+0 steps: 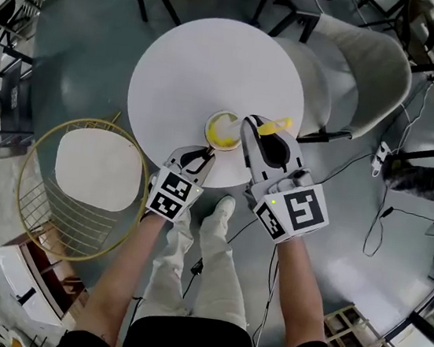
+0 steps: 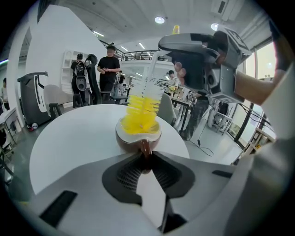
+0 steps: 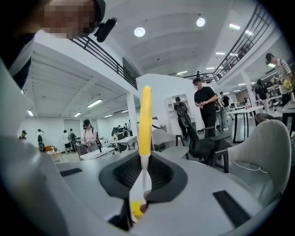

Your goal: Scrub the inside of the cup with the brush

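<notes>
A large open-plan office or lab hall is shown. A mezzanine railing [image 3: 242,44] and recessed ceiling lights [image 3: 139,32] are seen overhead. White work desks [image 3: 99,154] and a black office chair [image 3: 205,140] are spread across the room, with standing people [image 2: 109,64] among them. Cables [image 1: 377,222] and a power strip [image 1: 379,155] are laid on the grey floor [image 1: 82,56] beside the round white desk [image 1: 183,69].

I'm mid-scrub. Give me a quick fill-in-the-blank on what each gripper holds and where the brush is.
1. The left gripper holds the cup by its ____.
2. The right gripper grips the brush, whose yellow bristles sit ____ the cup.
3. The cup stands on a round white ____.
Missing words: handle; inside; table.
</notes>
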Motion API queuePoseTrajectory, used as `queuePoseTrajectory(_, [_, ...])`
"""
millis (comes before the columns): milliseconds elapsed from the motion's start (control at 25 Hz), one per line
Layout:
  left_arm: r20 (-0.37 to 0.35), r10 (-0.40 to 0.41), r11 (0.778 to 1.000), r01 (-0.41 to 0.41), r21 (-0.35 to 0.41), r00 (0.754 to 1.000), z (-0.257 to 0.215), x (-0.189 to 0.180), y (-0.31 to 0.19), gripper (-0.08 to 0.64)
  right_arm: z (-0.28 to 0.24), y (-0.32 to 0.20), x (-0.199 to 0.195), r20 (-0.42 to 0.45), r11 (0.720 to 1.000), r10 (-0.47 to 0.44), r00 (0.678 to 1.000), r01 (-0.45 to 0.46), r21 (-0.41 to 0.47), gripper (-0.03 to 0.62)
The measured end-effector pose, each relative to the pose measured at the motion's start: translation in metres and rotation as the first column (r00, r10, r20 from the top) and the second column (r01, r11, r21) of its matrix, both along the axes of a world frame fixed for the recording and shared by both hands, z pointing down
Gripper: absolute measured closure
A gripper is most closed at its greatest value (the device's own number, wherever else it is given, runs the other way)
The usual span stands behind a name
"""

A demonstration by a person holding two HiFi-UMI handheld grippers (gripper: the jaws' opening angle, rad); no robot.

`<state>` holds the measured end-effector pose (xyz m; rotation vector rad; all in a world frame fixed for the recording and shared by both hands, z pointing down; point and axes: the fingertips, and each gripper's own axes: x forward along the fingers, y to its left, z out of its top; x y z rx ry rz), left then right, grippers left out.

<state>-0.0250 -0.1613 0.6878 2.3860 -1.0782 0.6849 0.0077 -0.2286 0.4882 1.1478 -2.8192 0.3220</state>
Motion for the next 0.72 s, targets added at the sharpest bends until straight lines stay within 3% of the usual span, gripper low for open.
queuePoseTrajectory(720, [-0.037,-0.002,1.000,0.002,-0.003,0.999,0.003,-0.001,0.001,0.483,0.026,-0.008,-0.014,-0.029,1.000,-0.009,1.000,0.008,-0.011,0.546])
